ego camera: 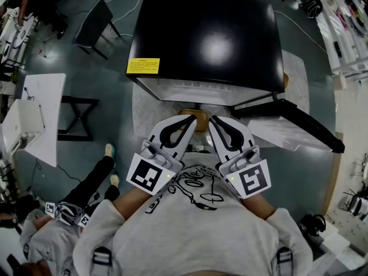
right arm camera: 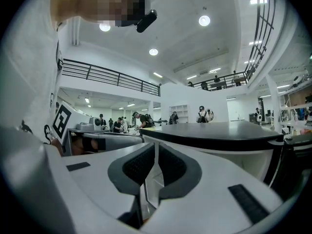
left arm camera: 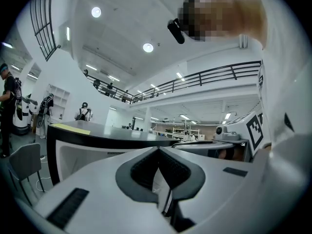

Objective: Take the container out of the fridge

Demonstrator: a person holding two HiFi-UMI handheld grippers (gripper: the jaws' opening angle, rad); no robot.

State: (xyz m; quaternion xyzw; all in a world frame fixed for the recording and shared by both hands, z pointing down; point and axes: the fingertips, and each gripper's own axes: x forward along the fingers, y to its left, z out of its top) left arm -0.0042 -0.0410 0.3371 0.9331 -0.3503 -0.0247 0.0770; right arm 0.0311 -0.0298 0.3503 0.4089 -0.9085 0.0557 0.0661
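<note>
The small black-topped fridge [ego camera: 207,39] stands with its door [ego camera: 293,125] swung out to the person's right, and both grippers are held side by side at its mouth. The left gripper [ego camera: 188,121] is clamped fully together with nothing in it. The right gripper [ego camera: 214,122] is closed to a thin slit, also with nothing in it.

Neither gripper has the container, and I can't pick it out for certain. A brownish rounded thing [ego camera: 198,119] peeks between the two tips at the opening, but too little of it shows to name it. So this could be the approach to a container inside, or a moment after it went elsewhere.

As for trouble, I'd watch that open door — it juts close beside the right gripper, and a sideways swing could knock it. The two tips also sit nearly touching, so one could nudge the other off line. With both pairs of jaws closed, pushing forward would more likely shove an object deeper than catch it.
</note>
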